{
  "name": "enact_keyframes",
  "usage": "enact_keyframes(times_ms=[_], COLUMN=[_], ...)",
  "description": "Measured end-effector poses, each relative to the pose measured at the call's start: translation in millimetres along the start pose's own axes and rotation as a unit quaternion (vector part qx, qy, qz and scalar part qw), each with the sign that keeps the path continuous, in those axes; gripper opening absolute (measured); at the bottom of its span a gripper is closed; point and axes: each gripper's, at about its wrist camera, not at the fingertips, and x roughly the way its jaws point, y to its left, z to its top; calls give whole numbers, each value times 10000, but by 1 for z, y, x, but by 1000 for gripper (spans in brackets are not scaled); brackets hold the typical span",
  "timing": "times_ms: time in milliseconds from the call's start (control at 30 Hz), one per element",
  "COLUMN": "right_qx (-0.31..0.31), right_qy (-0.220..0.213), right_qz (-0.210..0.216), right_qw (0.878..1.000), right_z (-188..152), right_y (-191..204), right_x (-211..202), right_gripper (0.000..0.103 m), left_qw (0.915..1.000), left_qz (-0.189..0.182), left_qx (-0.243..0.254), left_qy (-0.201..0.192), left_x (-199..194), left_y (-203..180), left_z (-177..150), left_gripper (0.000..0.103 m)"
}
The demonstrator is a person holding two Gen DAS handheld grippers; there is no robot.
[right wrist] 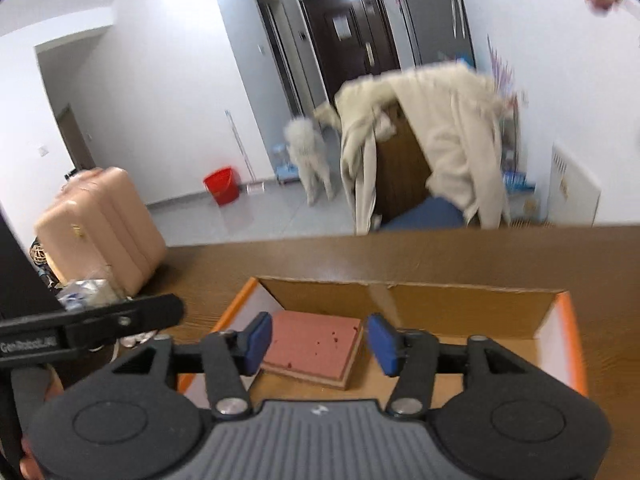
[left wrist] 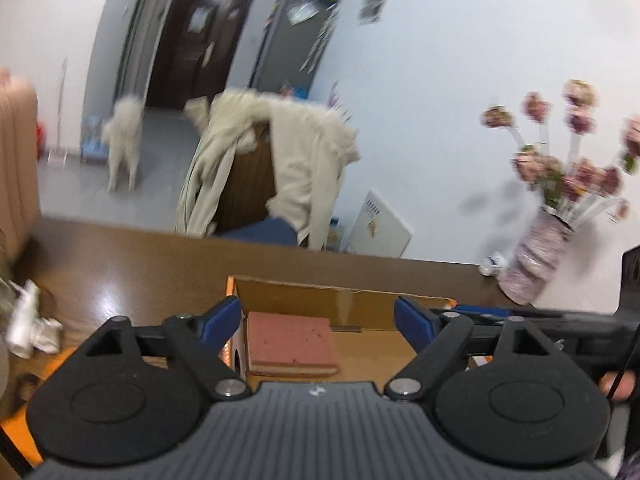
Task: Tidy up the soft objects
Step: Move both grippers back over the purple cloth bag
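A pink sponge pad with a tan underside lies flat inside an open cardboard box with orange outer sides. It also shows in the right wrist view, in the box. My left gripper is open and empty, held above the box with the pad between its blue pads. My right gripper is open and empty, just above the pad. The right gripper's body shows in the left wrist view.
The box stands on a brown wooden table. A vase of pink flowers stands at the table's right. Crumpled white cloth lies at the left. Beyond are a chair draped with a cream coat, a pink suitcase and a white dog.
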Motion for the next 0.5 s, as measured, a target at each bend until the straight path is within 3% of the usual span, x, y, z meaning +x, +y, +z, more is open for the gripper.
enact_keyframes(times_ms=[133,200,333,500], right_qx=[-210,-296,-291,-137], right_qy=[-373,-569,-1002,-1617], right_qz=[-57,-75,-228,-537], right_qw=[9991,9979,9943,9853], right_z=[-29,-53,-105,-170], right_y=[13,20,28,41], right_x=[-80,-120,-177,-224], right_gripper=[65,76,78,84], left_qw=[9981,9960,9940,9934], left_qz=[-241,-276,-250,-183], left_qx=[501,757,961,1036], left_qy=[-275,-396,-470,-457], left_x=[-74,-106,-158,-192], left_y=[-21,-29,-41,-48], left_z=[-21,-41,-90,-142], left_gripper=[99,101,103,103])
